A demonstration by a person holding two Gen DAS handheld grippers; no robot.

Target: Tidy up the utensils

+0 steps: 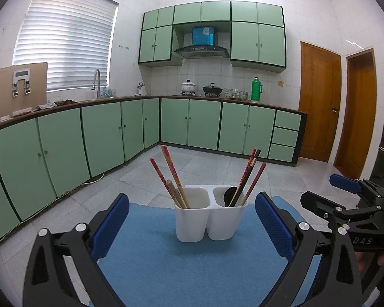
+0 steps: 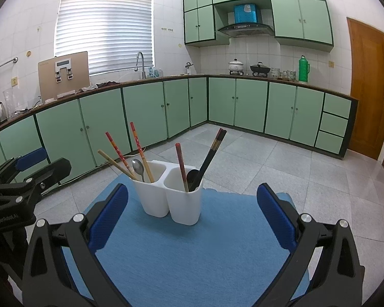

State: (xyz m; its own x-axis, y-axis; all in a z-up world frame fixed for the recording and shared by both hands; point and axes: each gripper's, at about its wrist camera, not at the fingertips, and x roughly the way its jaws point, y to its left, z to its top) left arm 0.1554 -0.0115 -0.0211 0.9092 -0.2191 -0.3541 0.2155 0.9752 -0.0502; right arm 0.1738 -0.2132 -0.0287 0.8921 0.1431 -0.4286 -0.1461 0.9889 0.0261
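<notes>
Green kitchen cabinets [image 1: 102, 133] behind; both tools, left tool [image 1: 192, 226] and right tool [image 2: 192, 220], gape empty. Chopsticks [image 1: 172, 176] in the white holder [image 1: 204, 220] look light, stiff, slippery: pinch mid-shaft.

The location is a domestic kitchen. Green cabinets [image 2: 146, 112] line two walls. A faucet [image 2: 140, 64], range hood [image 2: 245, 28] and cooking pots [image 2: 260, 68] occupy the worktop area.

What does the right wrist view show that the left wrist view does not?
Only the right wrist view shows a metal spoon in the holder's left compartment, plus a kettle. Only the left wrist view shows a second wooden door. Both show the white holder, chopsticks, black spoon, blue mat, both grippers open.
</notes>
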